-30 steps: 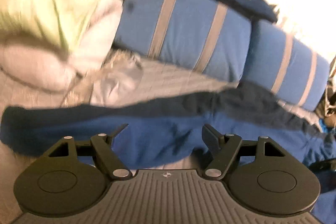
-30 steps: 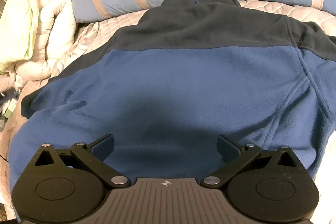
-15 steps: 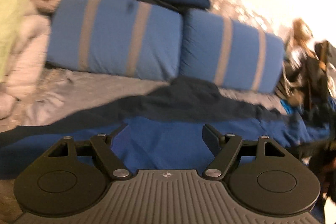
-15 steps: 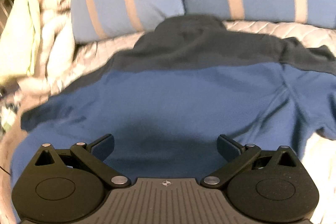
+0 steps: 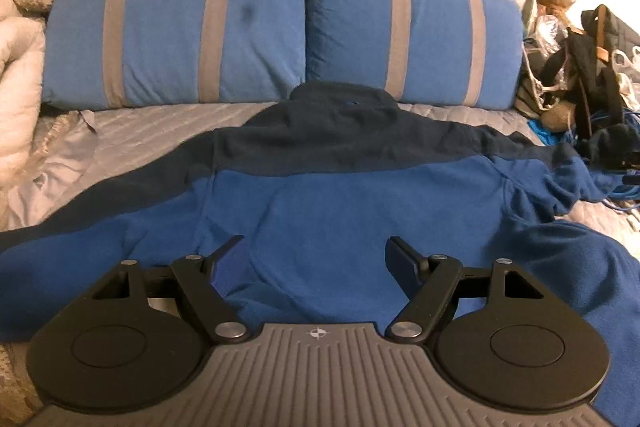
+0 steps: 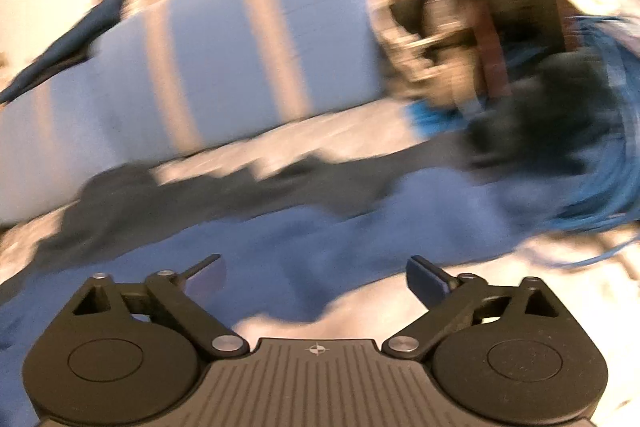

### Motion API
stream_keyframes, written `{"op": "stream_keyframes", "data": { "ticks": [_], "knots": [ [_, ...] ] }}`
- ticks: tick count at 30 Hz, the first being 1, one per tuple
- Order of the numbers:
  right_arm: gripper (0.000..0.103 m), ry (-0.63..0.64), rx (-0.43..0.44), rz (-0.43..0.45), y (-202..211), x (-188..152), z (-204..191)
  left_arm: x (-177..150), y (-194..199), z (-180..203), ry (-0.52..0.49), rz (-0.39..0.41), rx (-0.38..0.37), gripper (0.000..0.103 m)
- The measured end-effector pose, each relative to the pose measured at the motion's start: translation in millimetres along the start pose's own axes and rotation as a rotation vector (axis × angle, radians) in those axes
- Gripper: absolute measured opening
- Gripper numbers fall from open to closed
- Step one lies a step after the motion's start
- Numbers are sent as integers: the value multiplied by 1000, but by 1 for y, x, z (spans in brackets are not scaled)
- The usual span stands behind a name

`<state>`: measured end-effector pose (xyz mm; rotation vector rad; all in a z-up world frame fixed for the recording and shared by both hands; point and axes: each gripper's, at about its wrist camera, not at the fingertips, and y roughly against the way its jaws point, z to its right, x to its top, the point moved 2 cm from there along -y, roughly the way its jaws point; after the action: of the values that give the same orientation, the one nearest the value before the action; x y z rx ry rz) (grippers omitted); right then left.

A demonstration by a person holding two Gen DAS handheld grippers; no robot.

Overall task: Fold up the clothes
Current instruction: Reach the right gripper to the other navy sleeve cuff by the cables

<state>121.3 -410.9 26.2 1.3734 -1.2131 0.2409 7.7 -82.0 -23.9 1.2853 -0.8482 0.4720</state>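
Fleece (image 5: 360,211) is spread flat on the bed (image 5: 152,135); both tools (image 5: 316,259) (image 6: 316,277) are held wide, empty.

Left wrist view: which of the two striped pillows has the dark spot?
The left pillow: a dark smudge sits just right of its second grey stripe. The right pillow shows no such mark.
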Motion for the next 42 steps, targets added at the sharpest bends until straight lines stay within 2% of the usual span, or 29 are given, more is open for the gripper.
{"op": "stream_keyframes", "data": {
  "ticks": [5,8,11,13,17,19,21,22,26,28,32,37,42],
  "knots": [
    [86,-39,-175,119,2,20,80,0,-2,1,2,3,-9,75],
    [85,19,-262,192,4,29,110,1,-4,4,-10,-1,-11,75],
    [79,70,-353,226,0,39,131,1,-5,5,-17,2,-4,75],
    [71,84,-392,239,-4,44,141,1,-5,7,-21,5,5,75],
    [66,88,-449,265,-8,50,156,2,-7,8,-22,1,5,75],
    [56,82,-483,270,-11,52,162,2,-7,8,-20,-2,4,75],
    [51,74,-507,270,-15,55,168,2,-8,7,-18,-3,2,75],
    [48,72,-511,269,-16,56,170,2,-8,6,-17,-3,2,75],
    [45,84,-505,272,-21,59,172,2,-8,6,-15,-6,-2,75],
    [33,90,-493,266,-25,64,172,2,-8,5,-13,-8,-5,75],
    [24,113,-499,275,-27,73,160,3,-9,6,-9,-10,-6,75],
    [19,187,-432,286,-25,74,117,3,-9,5,-5,-13,-11,75],
    [17,256,-304,290,-27,66,58,3,-9,6,-7,-14,-6,75]
  ]
}}
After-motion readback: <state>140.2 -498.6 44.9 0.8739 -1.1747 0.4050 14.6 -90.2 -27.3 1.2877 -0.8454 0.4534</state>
